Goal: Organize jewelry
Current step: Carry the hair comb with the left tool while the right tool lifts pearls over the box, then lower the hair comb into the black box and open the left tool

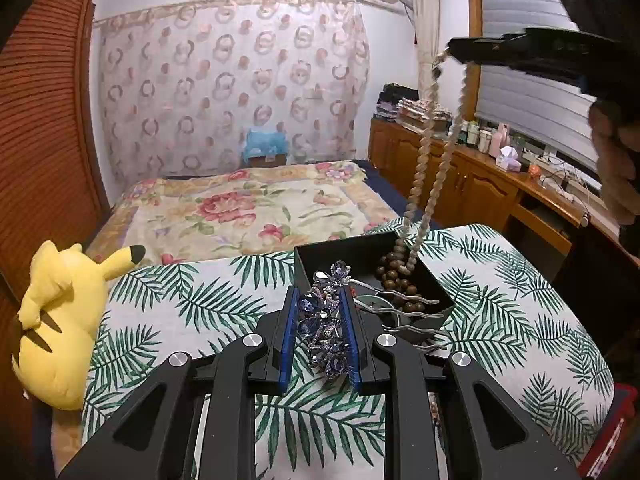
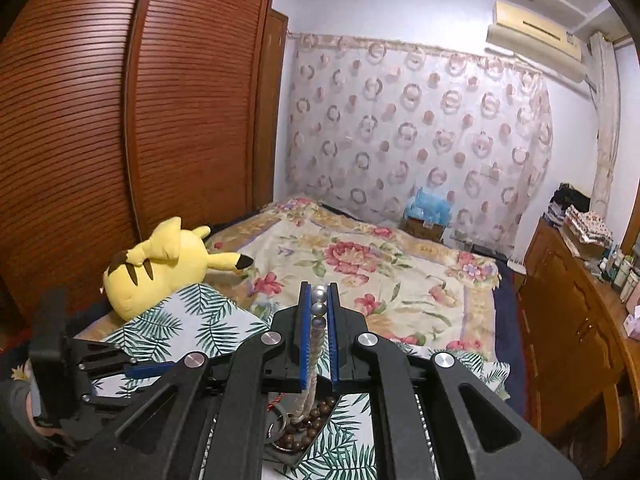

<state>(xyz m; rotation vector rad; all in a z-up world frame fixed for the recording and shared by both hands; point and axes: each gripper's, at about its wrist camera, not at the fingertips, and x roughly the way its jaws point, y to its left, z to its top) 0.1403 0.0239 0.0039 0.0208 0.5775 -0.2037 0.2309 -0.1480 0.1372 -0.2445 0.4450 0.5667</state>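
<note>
My left gripper (image 1: 320, 316) is shut on a blue-jewelled hair comb (image 1: 320, 320), whose silver teeth (image 1: 404, 308) reach out to the right over a black box (image 1: 316, 256). The box stands on the leaf-print cloth (image 1: 200, 304) and holds brown wooden beads (image 1: 396, 276). My right gripper (image 2: 319, 308) is shut on a pearl necklace (image 2: 319, 308). In the left wrist view that gripper (image 1: 452, 50) is high at the upper right, and the pearl necklace (image 1: 420, 172) hangs from it in two strands down into the box. The beads (image 2: 310, 424) also show under the right gripper.
A yellow plush toy (image 1: 60, 320) lies at the table's left edge. Behind the table is a bed with a floral cover (image 1: 248, 208). A wooden cabinet (image 1: 480, 184) with bottles and clutter runs along the right. A person's hand (image 1: 616, 160) holds the right gripper.
</note>
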